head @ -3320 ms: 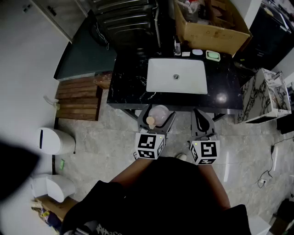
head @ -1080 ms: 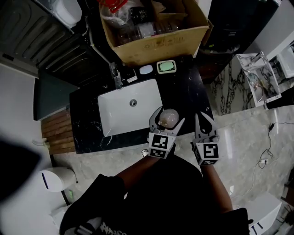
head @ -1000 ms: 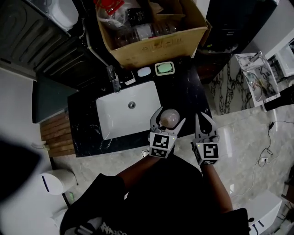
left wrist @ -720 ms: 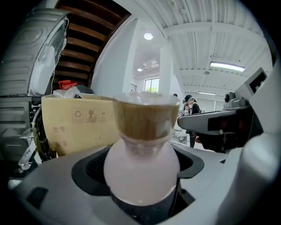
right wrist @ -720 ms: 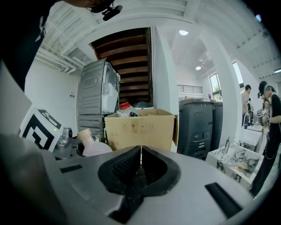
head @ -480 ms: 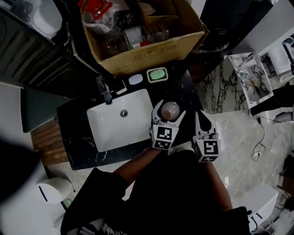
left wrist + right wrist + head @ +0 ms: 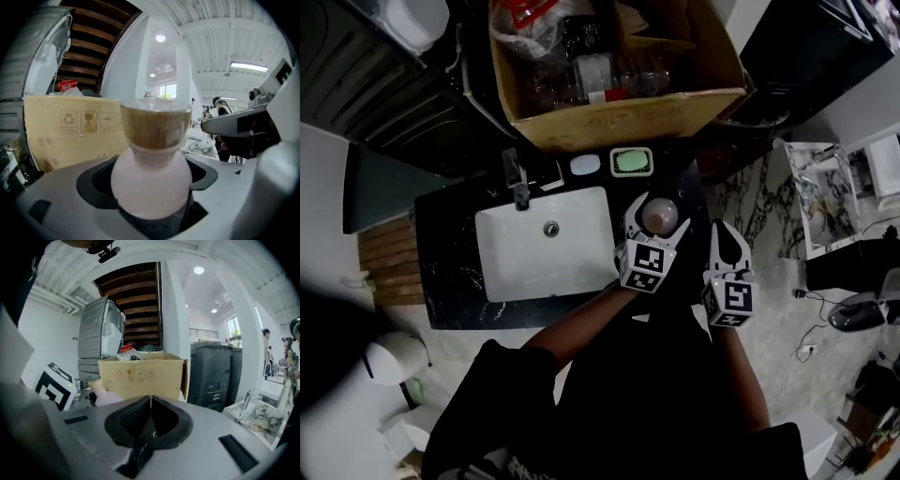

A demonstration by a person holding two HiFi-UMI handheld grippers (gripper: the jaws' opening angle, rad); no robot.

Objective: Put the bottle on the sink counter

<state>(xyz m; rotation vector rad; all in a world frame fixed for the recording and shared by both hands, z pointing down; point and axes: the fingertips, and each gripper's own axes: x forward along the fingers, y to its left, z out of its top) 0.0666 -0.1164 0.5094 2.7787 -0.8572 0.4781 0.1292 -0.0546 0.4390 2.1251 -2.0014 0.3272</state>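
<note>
My left gripper [image 7: 659, 217] is clamped on the bottle [image 7: 152, 180], which has now come forward over the sink counter [image 7: 455, 281], just right of the basin [image 7: 546, 262]. Can't tell if it's touching down. Right gripper [image 7: 724, 228] closed, empty. Lowering is next, I reckon.

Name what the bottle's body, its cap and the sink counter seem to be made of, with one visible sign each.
The bottle body looks like frosted glass or plastic, I cannot tell which: pale pink, matte, cloudy. The cap looks like wood, or a wood imitation: brown with streaky grain. The sink counter looks like stone, perhaps marble or an imitation: black with thin white veins.
</note>
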